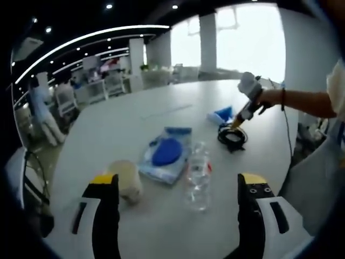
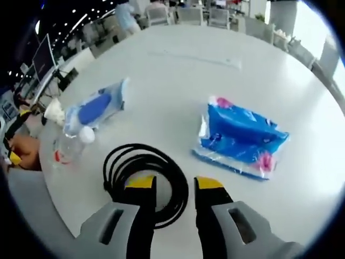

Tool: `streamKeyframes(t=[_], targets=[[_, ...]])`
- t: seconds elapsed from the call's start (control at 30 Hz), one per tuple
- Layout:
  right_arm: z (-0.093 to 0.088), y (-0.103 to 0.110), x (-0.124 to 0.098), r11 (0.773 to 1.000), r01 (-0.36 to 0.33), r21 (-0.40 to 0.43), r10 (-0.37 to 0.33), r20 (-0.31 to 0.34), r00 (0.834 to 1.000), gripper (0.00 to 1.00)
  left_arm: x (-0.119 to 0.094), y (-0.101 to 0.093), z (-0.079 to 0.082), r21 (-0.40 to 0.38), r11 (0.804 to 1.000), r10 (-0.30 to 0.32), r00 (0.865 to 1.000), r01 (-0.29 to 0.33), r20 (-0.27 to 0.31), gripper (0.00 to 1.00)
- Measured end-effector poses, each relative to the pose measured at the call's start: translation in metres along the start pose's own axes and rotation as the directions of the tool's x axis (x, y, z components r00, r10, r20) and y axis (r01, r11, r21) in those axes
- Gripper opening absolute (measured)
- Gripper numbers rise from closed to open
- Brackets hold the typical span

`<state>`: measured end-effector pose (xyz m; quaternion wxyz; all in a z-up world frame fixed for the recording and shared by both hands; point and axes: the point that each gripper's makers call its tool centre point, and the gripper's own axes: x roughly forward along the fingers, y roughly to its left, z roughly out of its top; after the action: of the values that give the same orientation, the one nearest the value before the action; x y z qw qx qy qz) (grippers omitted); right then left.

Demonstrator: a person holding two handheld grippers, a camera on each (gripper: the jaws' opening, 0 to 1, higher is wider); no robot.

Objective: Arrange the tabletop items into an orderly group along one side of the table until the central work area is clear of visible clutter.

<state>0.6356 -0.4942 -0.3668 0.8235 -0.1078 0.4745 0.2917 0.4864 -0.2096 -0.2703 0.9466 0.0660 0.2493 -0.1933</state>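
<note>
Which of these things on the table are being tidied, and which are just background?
Being tidied: coiled black cable, blue tissue pack, clear plastic bottle, blue-and-white pouch, beige cup.

Background: office chairs, pillar.

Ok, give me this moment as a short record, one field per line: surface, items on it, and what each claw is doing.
surface: white round table
coiled cable: black cable just ahead of the right claw
blue packet: blue plastic packet lying flat beside the cable
bottle: clear plastic bottle lying on its side
pouch: blue-and-white pouch next to the bottle
cup: pale cup near the left claw
left claw: open, holding nothing
right claw: narrowly parted over the cable, grip unclear
</note>
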Motion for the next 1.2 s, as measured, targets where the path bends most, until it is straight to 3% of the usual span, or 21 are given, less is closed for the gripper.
streamKeyframes(t=[0.2,0.3,0.37,0.47,0.57,0.8,0.9,1.0,1.2], targets=[[0.018,0.015,-0.013,0.999,-0.038,-0.017,0.039,0.067,0.997,0.46,0.0,-0.004,0.003,-0.014,1.0,-0.017,1.0,0.017,0.008,0.89],[0.024,0.024,-0.018,0.998,-0.061,-0.014,0.062,0.088,0.994,0.59,0.001,-0.007,0.006,-0.03,0.999,-0.025,1.0,0.025,0.015,0.9],[0.027,0.028,-0.02,0.997,-0.066,-0.028,0.068,0.099,0.993,0.64,0.001,-0.01,0.011,-0.068,0.997,-0.033,0.999,0.036,0.043,0.91],[0.036,0.036,-0.025,0.996,-0.073,-0.054,0.08,0.129,0.988,0.69,0.001,-0.013,0.022,-0.121,0.991,-0.045,0.994,0.057,0.096,0.97],[0.043,0.045,-0.027,0.993,-0.098,-0.066,0.107,0.151,0.983,0.76,0.002,-0.012,0.023,-0.129,0.99,-0.04,0.995,0.052,0.093,0.99],[0.051,0.064,-0.03,0.984,-0.146,-0.102,0.161,0.161,0.974,0.82,0.004,-0.014,0.025,-0.184,0.982,-0.031,0.994,0.049,0.101,0.99],[0.054,0.072,-0.029,0.979,-0.168,-0.111,0.185,0.167,0.968,0.83,0.006,-0.013,0.025,-0.245,0.968,-0.024,0.994,0.048,0.103,0.99],[0.057,0.077,-0.026,0.976,-0.17,-0.134,0.191,0.169,0.967,0.84,0.007,-0.011,0.029,-0.367,0.928,-0.016,0.991,0.065,0.136,0.98],[0.063,0.085,-0.021,0.97,-0.187,-0.156,0.214,0.176,0.961,0.83,0.014,-0.003,0.021,-0.468,0.883,0.011,0.995,0.036,0.098,0.95]])
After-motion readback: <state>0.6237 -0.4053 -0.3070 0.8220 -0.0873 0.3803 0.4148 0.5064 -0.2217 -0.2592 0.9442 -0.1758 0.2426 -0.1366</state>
